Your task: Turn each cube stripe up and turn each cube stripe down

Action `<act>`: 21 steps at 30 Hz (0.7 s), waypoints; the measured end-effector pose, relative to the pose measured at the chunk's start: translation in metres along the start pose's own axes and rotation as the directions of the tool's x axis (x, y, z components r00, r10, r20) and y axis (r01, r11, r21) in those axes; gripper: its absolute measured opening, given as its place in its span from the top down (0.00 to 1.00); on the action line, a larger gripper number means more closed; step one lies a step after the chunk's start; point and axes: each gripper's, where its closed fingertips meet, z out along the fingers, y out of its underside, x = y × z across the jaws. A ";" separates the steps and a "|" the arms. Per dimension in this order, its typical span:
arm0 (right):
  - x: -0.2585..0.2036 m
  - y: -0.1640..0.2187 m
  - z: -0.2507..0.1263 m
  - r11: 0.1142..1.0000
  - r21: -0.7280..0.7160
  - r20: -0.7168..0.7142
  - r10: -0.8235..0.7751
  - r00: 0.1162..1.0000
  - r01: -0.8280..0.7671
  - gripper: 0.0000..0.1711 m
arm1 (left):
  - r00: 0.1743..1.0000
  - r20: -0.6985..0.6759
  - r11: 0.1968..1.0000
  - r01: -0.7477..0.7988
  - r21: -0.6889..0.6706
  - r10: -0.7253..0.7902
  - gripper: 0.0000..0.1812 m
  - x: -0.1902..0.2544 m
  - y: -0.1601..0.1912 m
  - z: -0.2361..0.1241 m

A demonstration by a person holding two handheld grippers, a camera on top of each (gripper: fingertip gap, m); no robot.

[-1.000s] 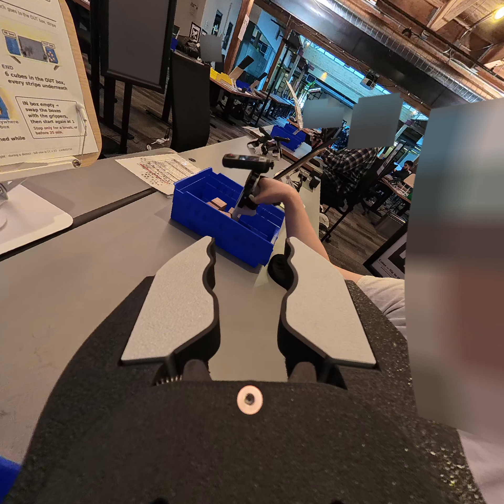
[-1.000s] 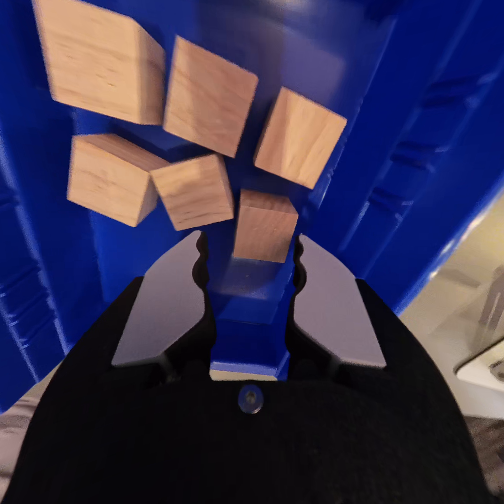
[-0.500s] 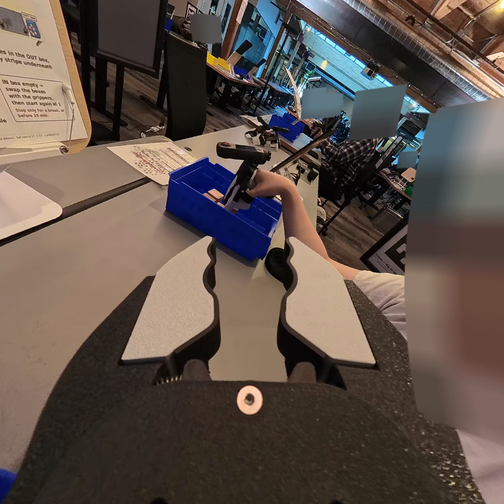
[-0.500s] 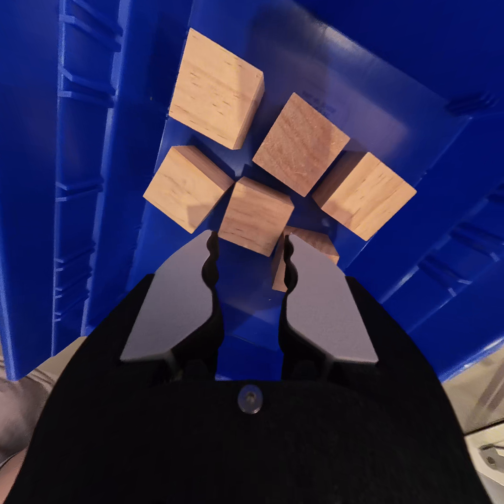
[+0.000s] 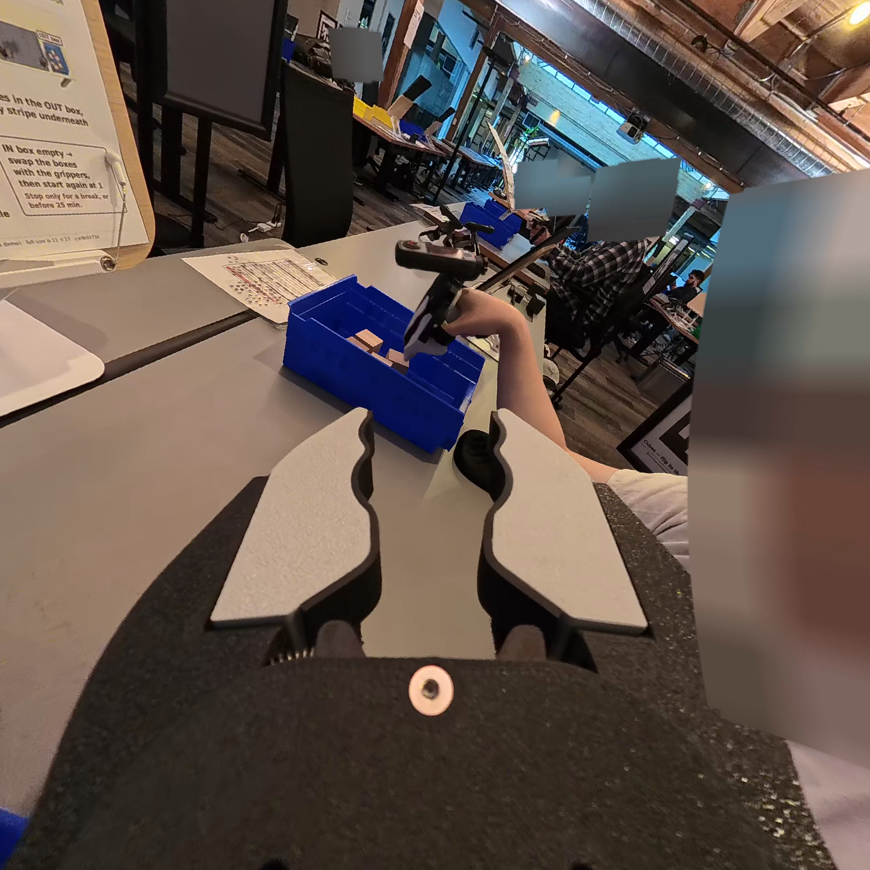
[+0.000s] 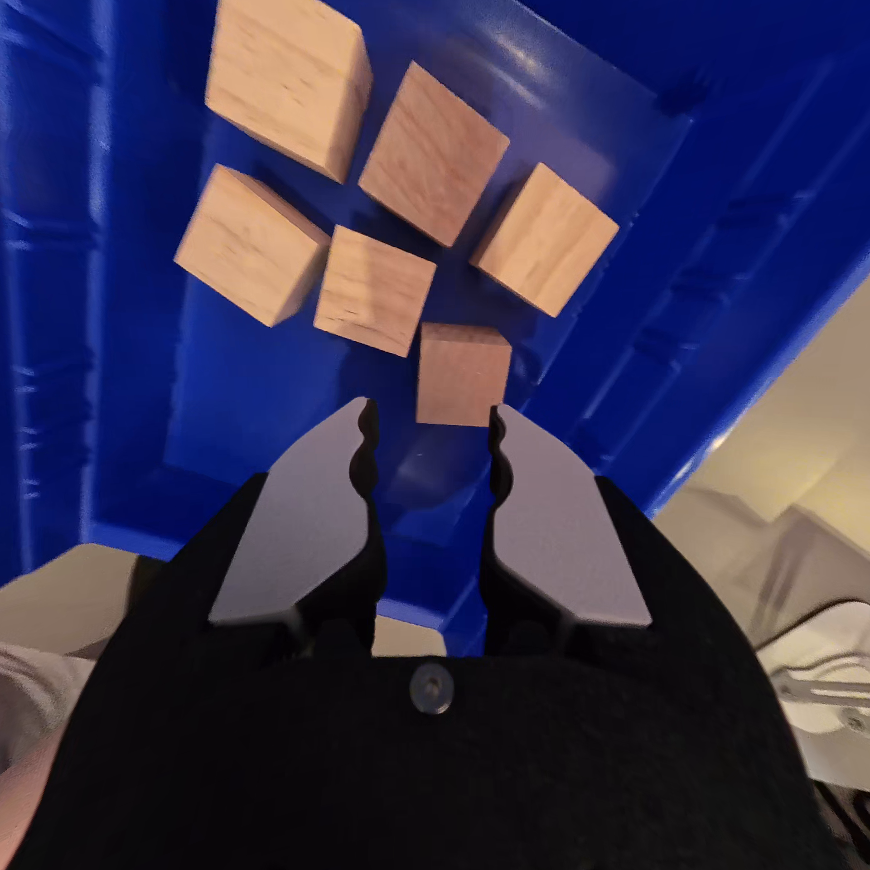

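Right gripper (image 6: 429,407) spread, empty, over blue bin (image 6: 117,329); nearest wooden cube (image 6: 462,374) just off its fingertips, five more beyond. Left gripper (image 5: 429,416) spread, empty, above grey table (image 5: 141,447).

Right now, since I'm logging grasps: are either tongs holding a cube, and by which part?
Nothing is held. The right tongs are open above the nearest cube in the blue bin; the left tongs are open over the table.
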 end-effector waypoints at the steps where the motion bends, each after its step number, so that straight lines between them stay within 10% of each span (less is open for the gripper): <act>1: 0.006 0.001 0.002 1.000 -0.001 -0.027 -0.019 0.999 0.019 0.73 | 1.000 -0.001 1.000 0.001 -0.003 -0.001 0.74 0.000 0.000 0.000; 21: 0.010 0.002 0.010 0.990 -0.013 0.051 0.139 0.989 -0.138 0.74 | 1.000 -0.001 1.000 0.006 -0.018 -0.006 0.74 0.001 0.002 0.000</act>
